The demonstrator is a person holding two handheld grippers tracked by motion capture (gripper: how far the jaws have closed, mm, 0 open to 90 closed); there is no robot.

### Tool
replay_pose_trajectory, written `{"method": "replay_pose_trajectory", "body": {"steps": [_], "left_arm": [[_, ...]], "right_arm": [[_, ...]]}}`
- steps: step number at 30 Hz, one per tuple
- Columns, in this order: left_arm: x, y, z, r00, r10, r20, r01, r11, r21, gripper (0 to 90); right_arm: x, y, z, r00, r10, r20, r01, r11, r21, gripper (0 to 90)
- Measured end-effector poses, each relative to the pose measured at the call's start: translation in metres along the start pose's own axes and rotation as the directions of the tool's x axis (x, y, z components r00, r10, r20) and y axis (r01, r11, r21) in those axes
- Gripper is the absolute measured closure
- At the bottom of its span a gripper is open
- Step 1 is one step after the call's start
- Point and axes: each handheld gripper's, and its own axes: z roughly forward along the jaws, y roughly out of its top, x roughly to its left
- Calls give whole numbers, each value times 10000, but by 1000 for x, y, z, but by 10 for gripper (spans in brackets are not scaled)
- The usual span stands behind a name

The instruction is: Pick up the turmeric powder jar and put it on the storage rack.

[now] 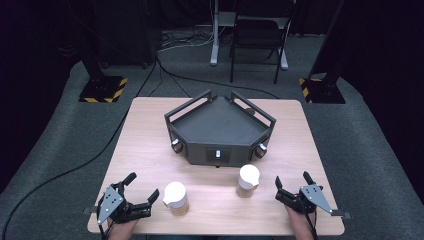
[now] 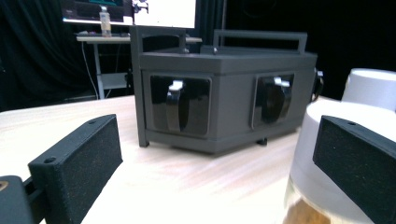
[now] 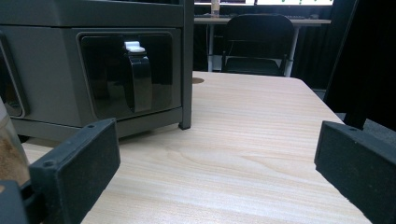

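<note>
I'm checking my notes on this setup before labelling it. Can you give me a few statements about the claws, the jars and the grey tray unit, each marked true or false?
1. Both the left claw and the right claw are open with nothing between their jaws. True.
2. Two white-lidded jars stand on the table, the left jar and the right jar. True.
3. The jars sit inside the grey tray unit. False: they stand on the table in front of it, nearer the person.
4. The left claw is clamped on the left jar. False: its jaws are spread, with one jaw close beside the jar.
5. The tray's top surface looks bare. True.
</note>
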Motion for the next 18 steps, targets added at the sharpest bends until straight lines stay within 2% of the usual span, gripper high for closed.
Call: {"method": "replay_pose_trajectory", "body": {"steps": [6, 18], "left_arm": [[6, -1, -9, 9998, -165, 65, 165, 9999, -6, 9], [7, 3, -16, 9964, -92, 845, 84, 9999, 100, 8]], "right_arm": [[-2, 0, 1, 10000, 80, -32, -80, 10000, -5, 0], [-2, 0, 1, 9999, -1, -105, 2, 10000, 12, 0]]}}
